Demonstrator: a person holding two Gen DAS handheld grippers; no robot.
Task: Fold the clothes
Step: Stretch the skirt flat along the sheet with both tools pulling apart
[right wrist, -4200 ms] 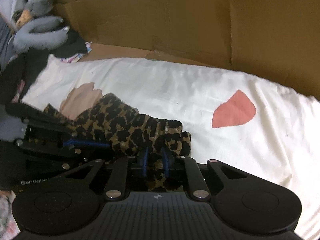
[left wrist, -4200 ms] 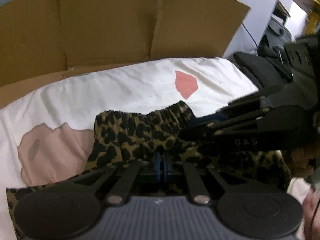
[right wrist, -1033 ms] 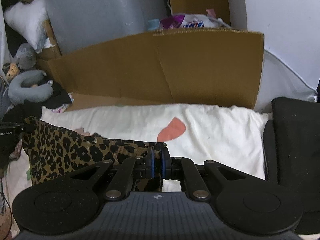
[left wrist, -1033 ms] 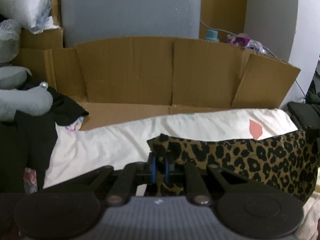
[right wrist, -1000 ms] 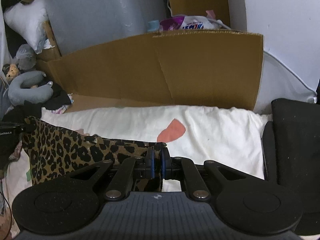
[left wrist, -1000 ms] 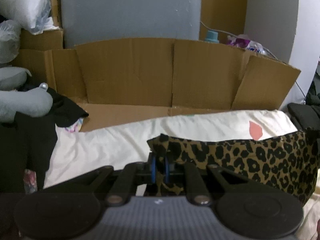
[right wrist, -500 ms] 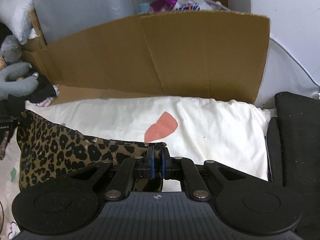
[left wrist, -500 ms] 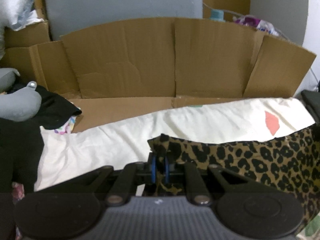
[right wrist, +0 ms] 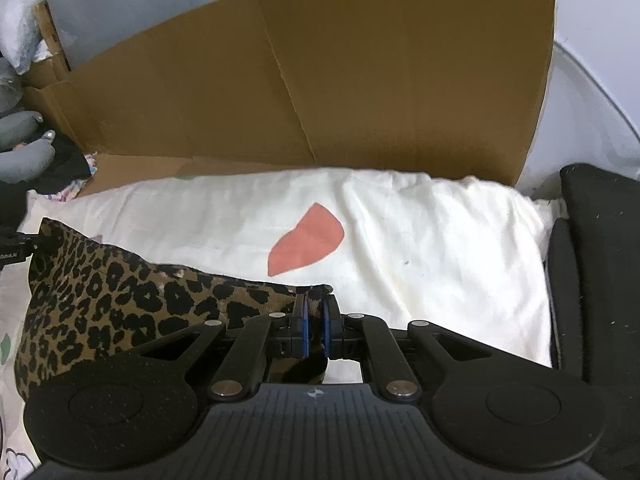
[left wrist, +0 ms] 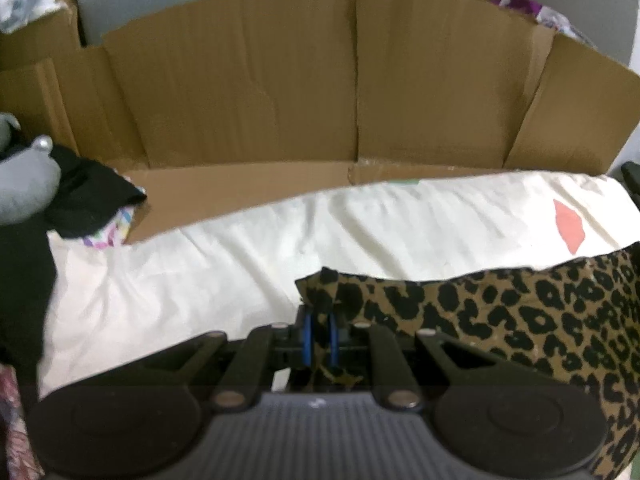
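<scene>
I have the leopard cloth [left wrist: 520, 312] stretched above the sheet [left wrist: 240, 264], each corner pinched in the left gripper [left wrist: 319, 330] and right gripper [right wrist: 315, 328]; thin bites could slip, dropping it crooked.

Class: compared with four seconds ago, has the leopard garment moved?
Yes. The leopard garment, bunched on the sheet then, now hangs stretched between both grippers above it.

Matt woven cloth is seen in the leopard-print garment [left wrist: 500, 312]. The cream bedsheet [right wrist: 420, 232] is soft, creased cotton-like fabric, and the cardboard panel [left wrist: 280, 88] is dull brown (creased, corrugated). The left gripper [left wrist: 319, 336] body is matt black plastic.
</scene>
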